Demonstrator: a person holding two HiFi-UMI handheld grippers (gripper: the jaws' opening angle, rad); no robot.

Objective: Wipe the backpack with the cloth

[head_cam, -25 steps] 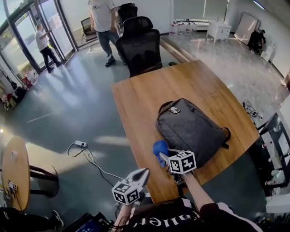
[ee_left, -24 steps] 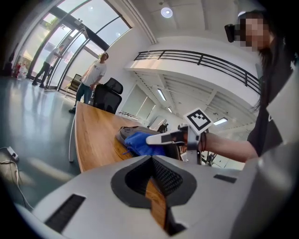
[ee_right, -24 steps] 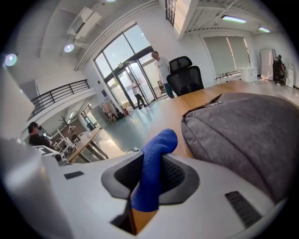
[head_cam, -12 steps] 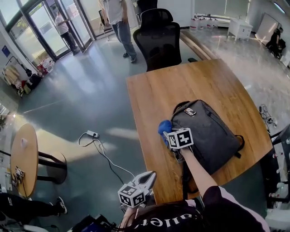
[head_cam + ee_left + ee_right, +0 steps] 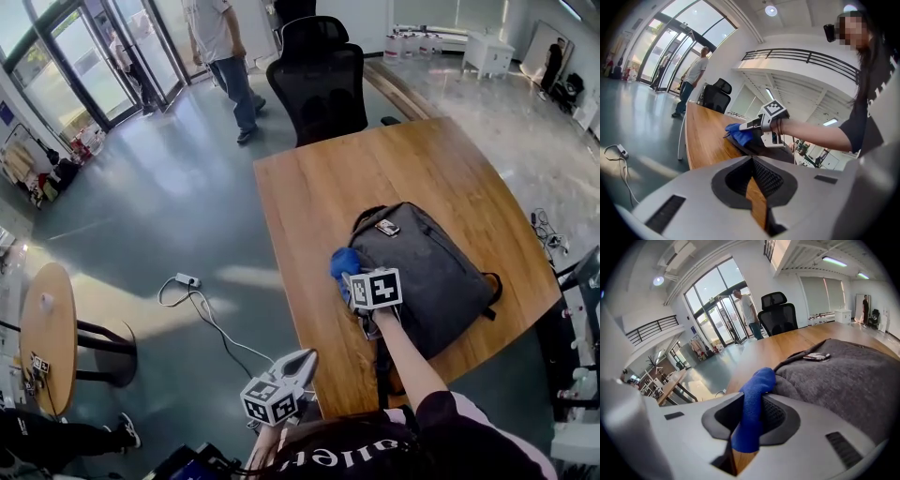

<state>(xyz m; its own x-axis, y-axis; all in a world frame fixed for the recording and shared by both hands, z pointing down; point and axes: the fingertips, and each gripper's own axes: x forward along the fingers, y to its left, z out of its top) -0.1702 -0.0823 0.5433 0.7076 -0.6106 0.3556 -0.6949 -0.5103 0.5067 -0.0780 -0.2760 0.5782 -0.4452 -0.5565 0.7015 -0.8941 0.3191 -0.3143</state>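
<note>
We hold the right gripper [image 5: 352, 277] low over the wooden table [image 5: 319, 202], with its jaws closed on the blue cloth [image 5: 343, 262]. In the right gripper view a strip of the cloth runs up between the two pads and folds over in a bunch just past the tips. That bunch touches the dark grey backpack [image 5: 427, 267] along its left edge, towards the end with the carry handle. The backpack lies flat on the table, to the right of the gripper's jaws. Its small light label [image 5: 386, 227] faces up near the handle end, and a strap loop [image 5: 490, 291] sticks out on the far right side.

Our left gripper [image 5: 302, 358] hangs off the near edge of the table, close to our body and well apart from backpack and cloth. Its jaws meet at the tips and hold nothing; only a thin wedge of table wood shows behind them in the left gripper view.

Beyond the table stands a black office chair [image 5: 328, 80], and a person [image 5: 220, 42] stands on the grey floor by the glass doors. A white cable with a power strip [image 5: 187, 280] lies on the floor to our left.
</note>
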